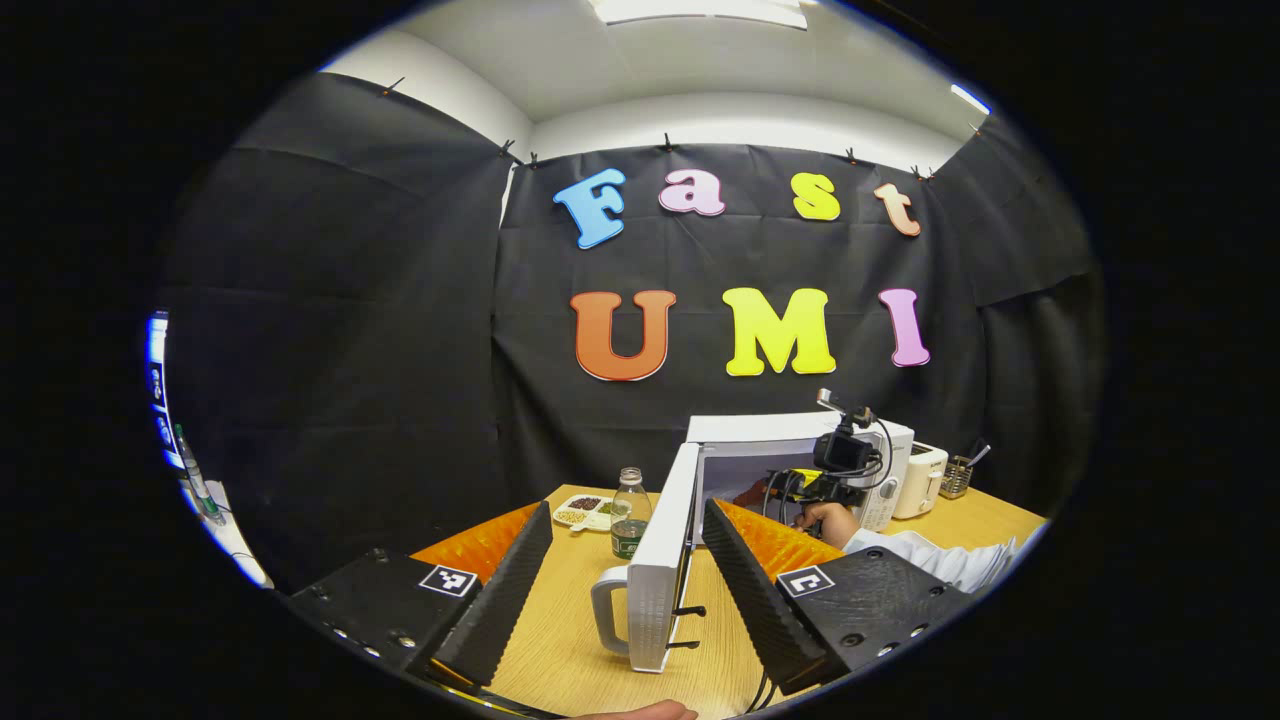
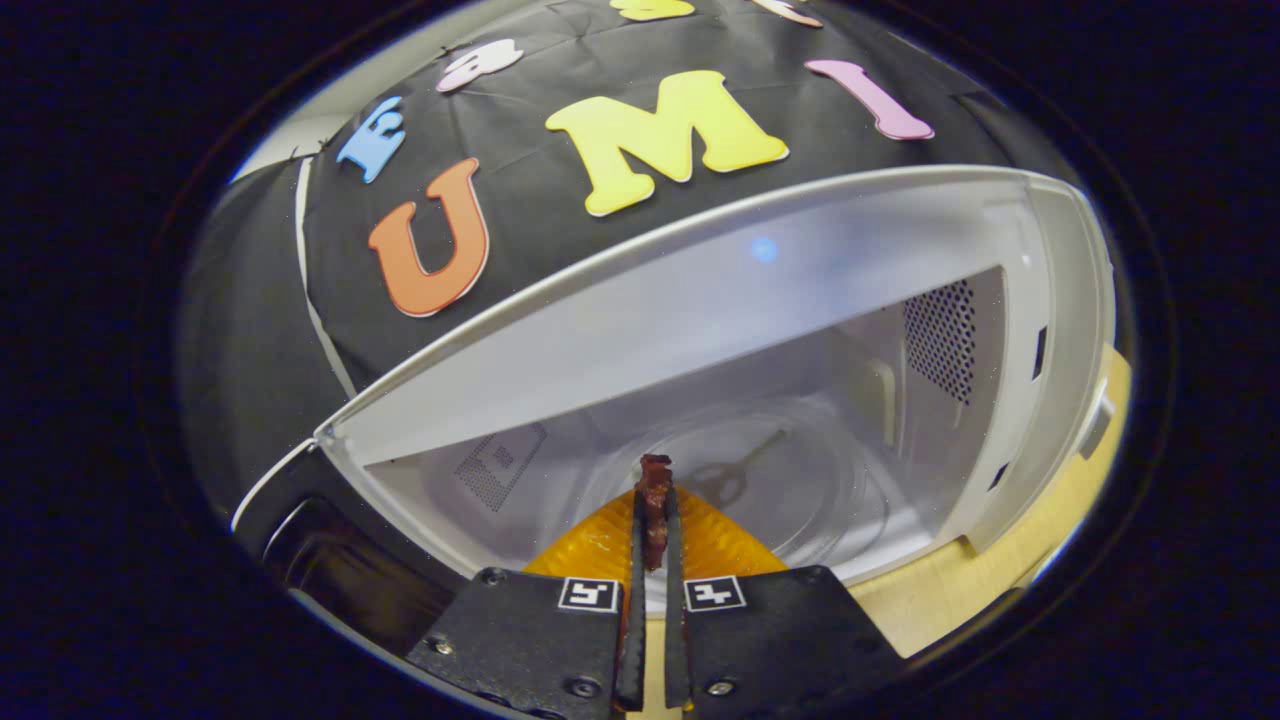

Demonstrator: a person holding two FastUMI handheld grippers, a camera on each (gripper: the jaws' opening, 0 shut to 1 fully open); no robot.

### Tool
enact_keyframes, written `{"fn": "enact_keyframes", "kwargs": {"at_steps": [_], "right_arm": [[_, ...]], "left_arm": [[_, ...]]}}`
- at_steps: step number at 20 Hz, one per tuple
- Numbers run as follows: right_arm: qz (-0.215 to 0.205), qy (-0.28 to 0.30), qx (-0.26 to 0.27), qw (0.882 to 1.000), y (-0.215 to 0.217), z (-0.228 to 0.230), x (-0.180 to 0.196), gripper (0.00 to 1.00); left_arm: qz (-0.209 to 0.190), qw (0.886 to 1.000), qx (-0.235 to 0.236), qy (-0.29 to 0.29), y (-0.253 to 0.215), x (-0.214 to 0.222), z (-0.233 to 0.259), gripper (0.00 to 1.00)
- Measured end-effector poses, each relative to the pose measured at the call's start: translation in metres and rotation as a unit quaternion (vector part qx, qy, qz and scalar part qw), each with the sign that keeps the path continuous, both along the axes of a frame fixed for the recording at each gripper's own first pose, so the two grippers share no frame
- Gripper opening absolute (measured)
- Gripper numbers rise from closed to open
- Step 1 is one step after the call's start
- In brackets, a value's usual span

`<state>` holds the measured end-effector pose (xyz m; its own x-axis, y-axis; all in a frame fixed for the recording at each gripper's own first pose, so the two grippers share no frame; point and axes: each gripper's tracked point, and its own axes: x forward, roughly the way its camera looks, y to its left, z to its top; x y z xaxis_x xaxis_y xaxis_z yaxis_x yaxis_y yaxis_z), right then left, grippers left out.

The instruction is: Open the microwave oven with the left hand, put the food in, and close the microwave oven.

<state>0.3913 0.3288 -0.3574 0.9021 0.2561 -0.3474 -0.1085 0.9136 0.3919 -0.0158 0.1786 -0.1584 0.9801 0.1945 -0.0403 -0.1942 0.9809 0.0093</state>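
Observation:
The white microwave (image 1: 800, 430) stands on the wooden table with its door (image 1: 660, 570) swung wide open. In the left gripper view the door is edge-on, its handle (image 1: 610, 610) facing left. My left gripper (image 1: 628, 505) is open, with the door's edge between its spread fingers and neither finger pressing on it. My right gripper (image 2: 655, 497) is shut on a thin dark reddish piece of food (image 2: 655, 500), held at the mouth of the cavity above the glass turntable (image 2: 780, 490). From the left gripper view, the right gripper (image 1: 835, 470) and its hand sit at the oven opening.
A clear bottle (image 1: 628, 495) and a white divided dish of food (image 1: 585, 510) stand left of the door. A white toaster (image 1: 920, 480) and a utensil holder (image 1: 955, 478) are right of the microwave. The door's dark inner window (image 2: 330, 540) lies at lower left.

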Motion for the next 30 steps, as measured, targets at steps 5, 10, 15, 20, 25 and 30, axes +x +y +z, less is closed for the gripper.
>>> {"fn": "enact_keyframes", "kwargs": {"at_steps": [5, 10, 15, 20, 25, 30], "right_arm": [[-0.043, -0.009, 0.037, 0.998, -0.014, -0.005, 0.007, 0.14], [-0.085, -0.074, -0.035, 0.993, -0.033, 0.014, 0.010, 0.79], [-0.050, -0.086, -0.041, 0.994, -0.029, 0.035, -0.021, 1.00], [0.000, -0.090, -0.037, 0.995, -0.031, 0.057, -0.076, 1.00], [0.036, -0.148, -0.060, 0.986, -0.058, 0.099, -0.154, 1.00], [0.009, -0.189, -0.093, 0.978, -0.126, 0.130, -0.235, 0.89]], "left_arm": [[0.012, 1.000, -0.007, 0.016, 0.010, 0.004, -0.009, 0.93], [0.020, 1.000, -0.014, 0.020, 0.019, -0.001, -0.012, 0.93], [0.027, 0.999, -0.025, 0.026, 0.031, -0.005, -0.019, 0.93], [0.031, 0.998, -0.047, 0.027, 0.043, -0.006, -0.028, 0.92], [0.066, 0.997, -0.039, 0.014, 0.063, -0.011, -0.038, 0.91], [0.051, 0.997, -0.043, 0.031, 0.054, -0.008, -0.062, 0.31]]}}
